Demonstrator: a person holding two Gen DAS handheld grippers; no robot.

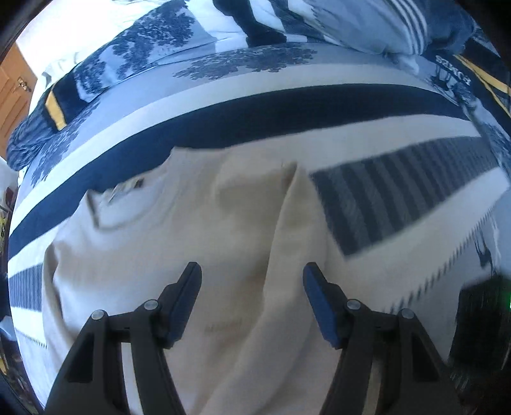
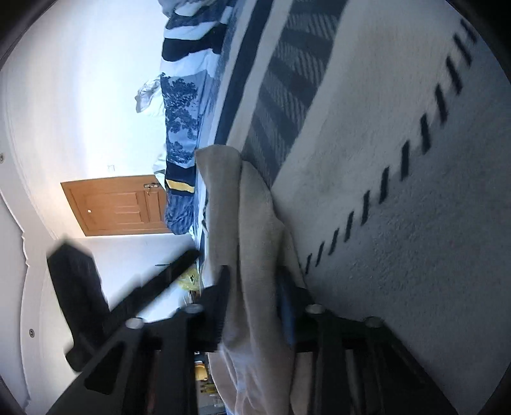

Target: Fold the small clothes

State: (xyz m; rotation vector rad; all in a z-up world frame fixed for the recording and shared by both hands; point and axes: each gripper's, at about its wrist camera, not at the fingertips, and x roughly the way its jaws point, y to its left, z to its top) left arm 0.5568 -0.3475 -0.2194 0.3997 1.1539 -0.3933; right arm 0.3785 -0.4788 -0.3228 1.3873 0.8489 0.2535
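Observation:
A cream T-shirt (image 1: 179, 230) lies spread on the bed, its neck opening at the far left and a long fold ridge running up its middle. My left gripper (image 1: 252, 277) is open and hovers just above the shirt, its fingers either side of the ridge. In the right wrist view, rolled on its side, my right gripper (image 2: 255, 284) is shut on a bunched edge of the cream T-shirt (image 2: 252, 223), held close to the bed. A dark blurred shape at the lower right of the left wrist view (image 1: 479, 322) is probably the right gripper.
The bed is covered by a blue, white and navy patterned blanket (image 1: 287, 105) with a grey striped band (image 1: 399, 194). Pillows (image 1: 367, 22) lie at the far end. A wooden door (image 2: 121, 204) and white wall are beyond the bed. The other gripper appears blurred (image 2: 83, 287).

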